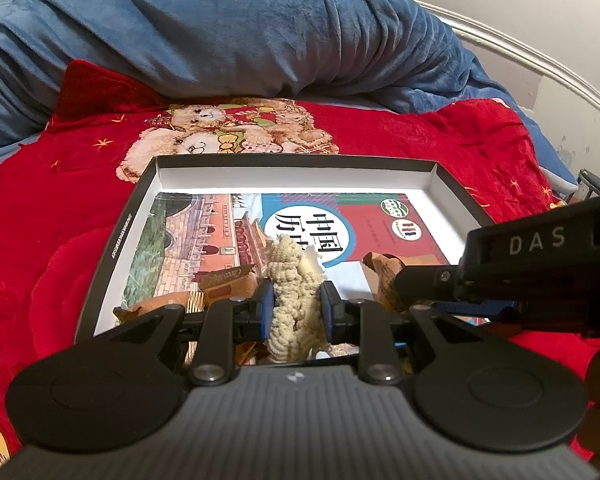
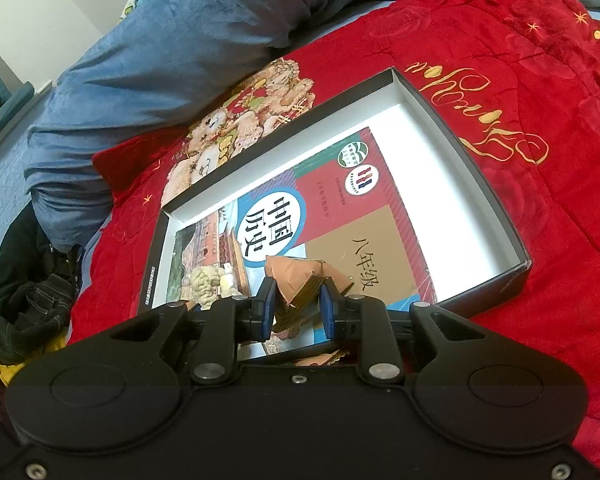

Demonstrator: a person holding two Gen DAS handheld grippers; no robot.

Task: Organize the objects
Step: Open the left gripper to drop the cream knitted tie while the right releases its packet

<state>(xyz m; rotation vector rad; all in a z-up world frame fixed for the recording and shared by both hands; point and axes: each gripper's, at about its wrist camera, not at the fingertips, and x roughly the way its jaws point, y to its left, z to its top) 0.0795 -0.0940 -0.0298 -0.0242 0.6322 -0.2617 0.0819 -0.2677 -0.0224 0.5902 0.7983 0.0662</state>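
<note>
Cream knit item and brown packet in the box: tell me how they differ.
The knit item is cream, soft and ribbed; the packet is brown, stiff-looking and creased, with printed markings. The knit item sits between the left gripper's pads; the packet sits between the right gripper's. Seen from the right wrist, the knit item lies left of the packet. Both are over the book inside the box.

Under my view a red blanket (image 1: 400, 148) with printed teddy bears (image 1: 228, 132) and gold lettering (image 2: 484, 116) covers the bed. A rumpled blue blanket (image 1: 220, 32) lies behind it; dark clothing (image 2: 24, 304) is heaped beside.
</note>
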